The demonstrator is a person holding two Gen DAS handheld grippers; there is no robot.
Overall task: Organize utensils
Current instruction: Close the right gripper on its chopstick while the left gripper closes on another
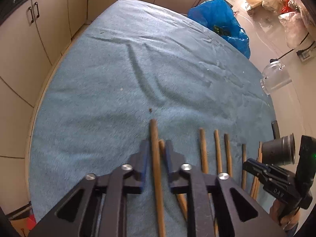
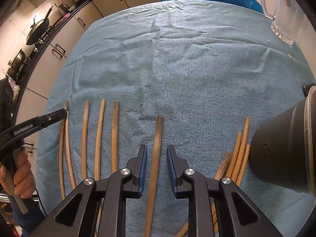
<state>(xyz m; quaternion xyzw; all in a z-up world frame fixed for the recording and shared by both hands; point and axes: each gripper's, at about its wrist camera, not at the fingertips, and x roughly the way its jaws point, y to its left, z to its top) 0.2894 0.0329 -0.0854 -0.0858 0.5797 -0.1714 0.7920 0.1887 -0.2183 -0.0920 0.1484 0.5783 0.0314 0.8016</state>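
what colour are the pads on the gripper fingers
Blue pads on black fingers, clearest in the right wrist view.

Home kitchen, cream cabinet doors (image 1: 49,25) with dark handles, wok (image 2: 37,32) and pots on the dark worktop (image 2: 59,19), tiled wall.

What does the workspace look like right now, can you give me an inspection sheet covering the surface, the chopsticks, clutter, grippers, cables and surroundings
Surface: blue towel, wrinkled, with a few crumbs.
Job's things: wooden chopsticks laid out in a rough row; a bunch lies beside a black holder that is on its side.
Clutter: glass mug at the far corner; blue plastic bag beyond the towel.
Grippers: left gripper straddles one chopstick, pads not pressing; right gripper straddles another, gaps on both sides.
Cables: black cord running to a wall socket.
Surroundings: kitchen cabinets, pans on the counter, bags on the floor.
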